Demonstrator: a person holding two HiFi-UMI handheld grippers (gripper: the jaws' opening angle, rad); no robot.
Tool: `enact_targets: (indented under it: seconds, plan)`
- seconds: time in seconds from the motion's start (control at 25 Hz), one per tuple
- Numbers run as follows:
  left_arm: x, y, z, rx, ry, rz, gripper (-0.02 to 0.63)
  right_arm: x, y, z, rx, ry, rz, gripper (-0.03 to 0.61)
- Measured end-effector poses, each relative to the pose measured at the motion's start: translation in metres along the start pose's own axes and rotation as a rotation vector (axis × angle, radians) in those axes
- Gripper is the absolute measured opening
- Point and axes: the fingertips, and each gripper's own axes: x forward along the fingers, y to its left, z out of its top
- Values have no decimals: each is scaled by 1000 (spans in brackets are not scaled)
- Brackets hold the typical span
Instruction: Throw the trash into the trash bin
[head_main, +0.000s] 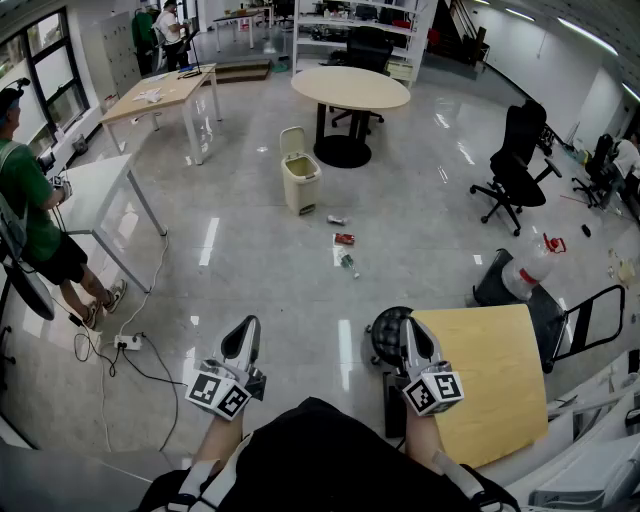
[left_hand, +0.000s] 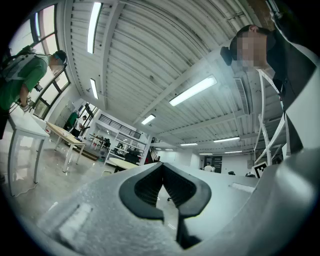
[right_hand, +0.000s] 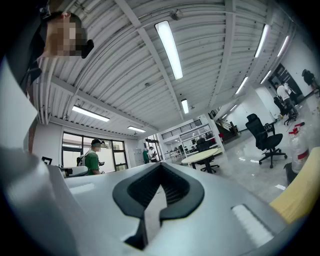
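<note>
Both tools are empty with their jaws pressed together: the left gripper (head_main: 244, 332) and right gripper (head_main: 409, 333) are held level, near the person. The trash (head_main: 343, 240) lies on the floor well ahead, a red wrapper with what may be a small bottle (head_main: 349, 264) just nearer. The trash bin (head_main: 299, 180) stands beyond it to the left, lid raised. The step is the approach: walk in, lower one gripper, and part its jaws before reaching the wrapper.

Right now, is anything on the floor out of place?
Yes. A few bits of trash lie loose on the floor beside the bin, not in it. The bin's lid stands open.
</note>
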Motion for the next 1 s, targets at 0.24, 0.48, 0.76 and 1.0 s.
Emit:
enact_targets:
  seconds: [0.24, 0.48, 0.76, 1.0]
  plan:
    - [2, 4, -2, -12, -8, 8, 0, 5, -1, -2, 5, 0, 9, 5]
    - [-1, 1, -3, -18, -2, 7, 1, 0, 0, -1, 1, 9, 6, 5]
    - [-3, 4, -4, -19, 6, 10, 0, 1, 1, -4, 14, 7, 13, 5]
    - [-8, 17, 3, -5, 6, 20, 0, 20, 19, -9, 28, 15, 50, 5]
